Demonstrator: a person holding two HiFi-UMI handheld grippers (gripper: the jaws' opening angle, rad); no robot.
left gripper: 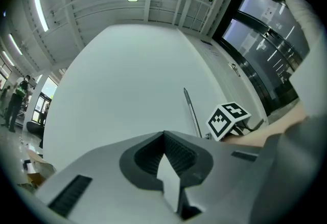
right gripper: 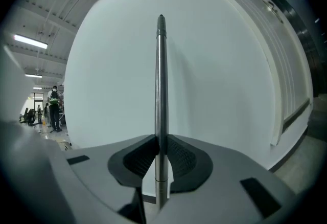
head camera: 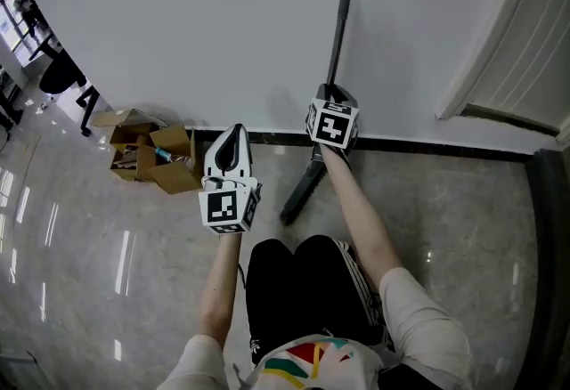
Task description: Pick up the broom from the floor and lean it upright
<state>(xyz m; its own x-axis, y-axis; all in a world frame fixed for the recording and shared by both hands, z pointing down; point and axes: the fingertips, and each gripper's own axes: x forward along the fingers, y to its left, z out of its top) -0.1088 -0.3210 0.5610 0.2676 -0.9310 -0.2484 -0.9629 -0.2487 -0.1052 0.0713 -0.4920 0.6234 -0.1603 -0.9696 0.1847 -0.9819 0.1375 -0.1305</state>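
The broom stands nearly upright against the white wall, its grey metal handle [head camera: 338, 23] rising above my right gripper [head camera: 332, 97]. Its dark head [head camera: 301, 192] rests on the floor by the baseboard. In the right gripper view the handle [right gripper: 161, 74] runs straight up between the pads, and the right gripper [right gripper: 161, 138] is shut on it. My left gripper [head camera: 235, 134] hangs to the left of the broom, apart from it, shut with nothing in it. In the left gripper view the left gripper [left gripper: 164, 136] points at the wall, with the handle [left gripper: 191, 110] and the right gripper's marker cube [left gripper: 228, 119] off to its right.
Crushed cardboard boxes [head camera: 151, 157] lie on the glossy floor at the wall's foot, left of my left gripper. A dark baseboard [head camera: 427, 148] runs along the wall. A door frame [head camera: 499, 50] stands at the right. The person's legs in black shorts [head camera: 307, 281] are right below the grippers.
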